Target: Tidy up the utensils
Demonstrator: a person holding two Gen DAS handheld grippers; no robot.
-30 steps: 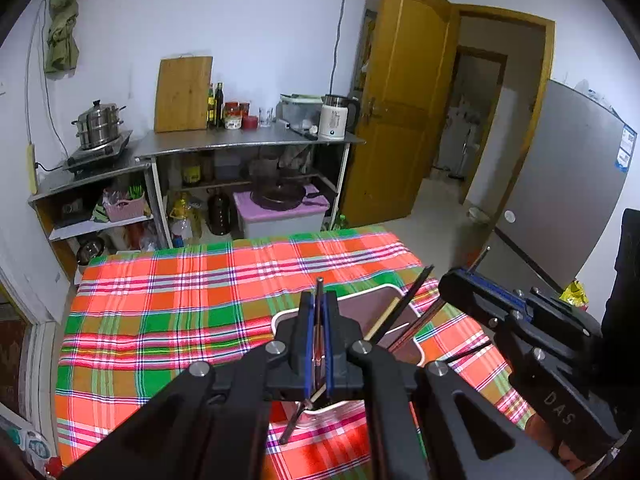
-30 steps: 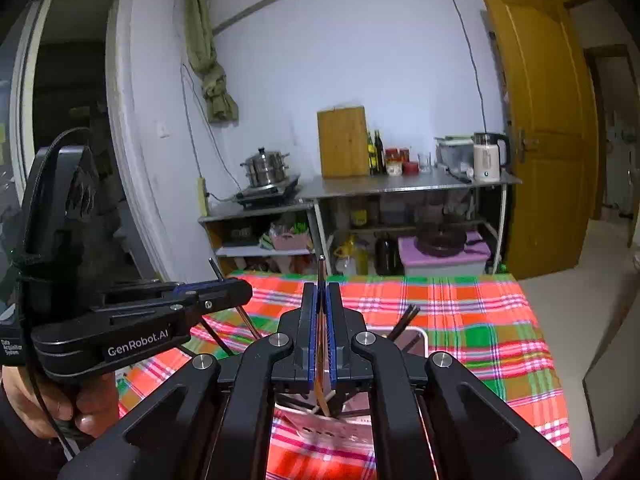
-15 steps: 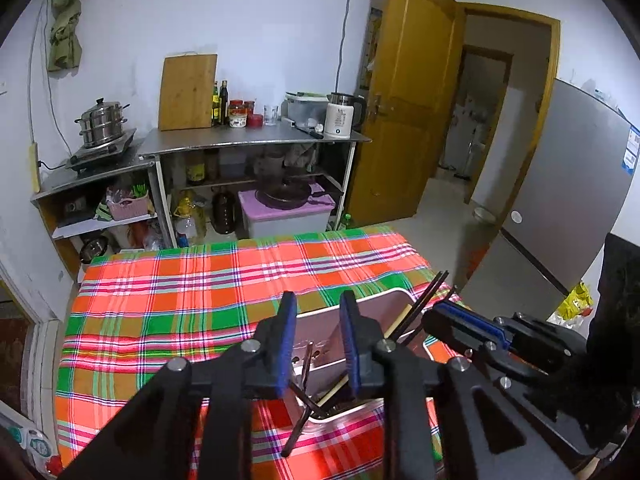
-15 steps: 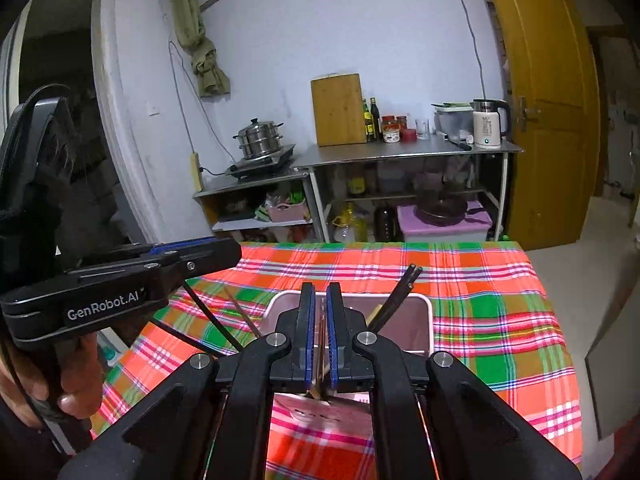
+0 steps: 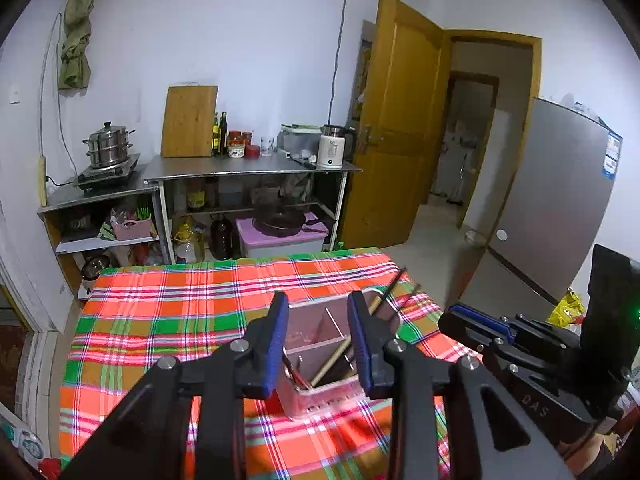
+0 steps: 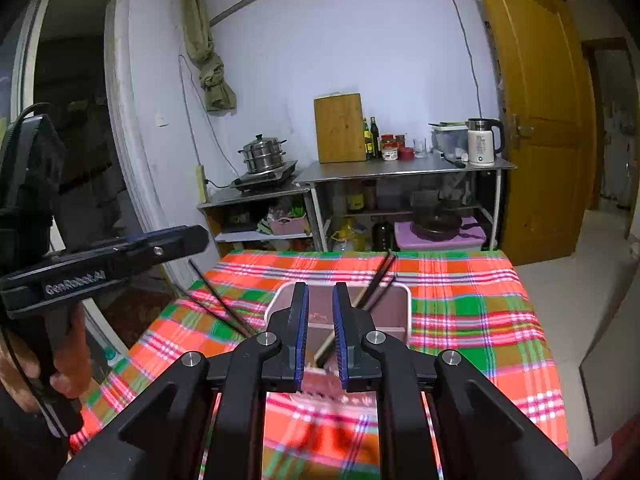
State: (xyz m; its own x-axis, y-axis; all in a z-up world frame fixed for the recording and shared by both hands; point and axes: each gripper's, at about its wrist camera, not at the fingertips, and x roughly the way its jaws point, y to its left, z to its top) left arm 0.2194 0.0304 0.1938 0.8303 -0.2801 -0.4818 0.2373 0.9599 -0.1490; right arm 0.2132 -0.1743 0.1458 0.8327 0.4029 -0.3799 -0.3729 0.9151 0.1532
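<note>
A pink divided utensil holder stands on the plaid tablecloth; it also shows in the right wrist view. Dark chopsticks and a wooden chopstick lean inside it; the dark chopsticks also show in the right wrist view. My left gripper is open and empty above the holder. My right gripper is open and empty above the holder too. The right gripper also shows at the right in the left wrist view, and the left gripper at the left in the right wrist view.
Two dark chopsticks stick up left of the holder. Behind the table stand metal shelves with a steamer pot, cutting board, bottles and kettle. A fridge is at right.
Both grippers were shut on chopsticks; the left opened first, then the right, and the chopsticks dropped into the holder. Both grippers have risen and pulled back a little.
</note>
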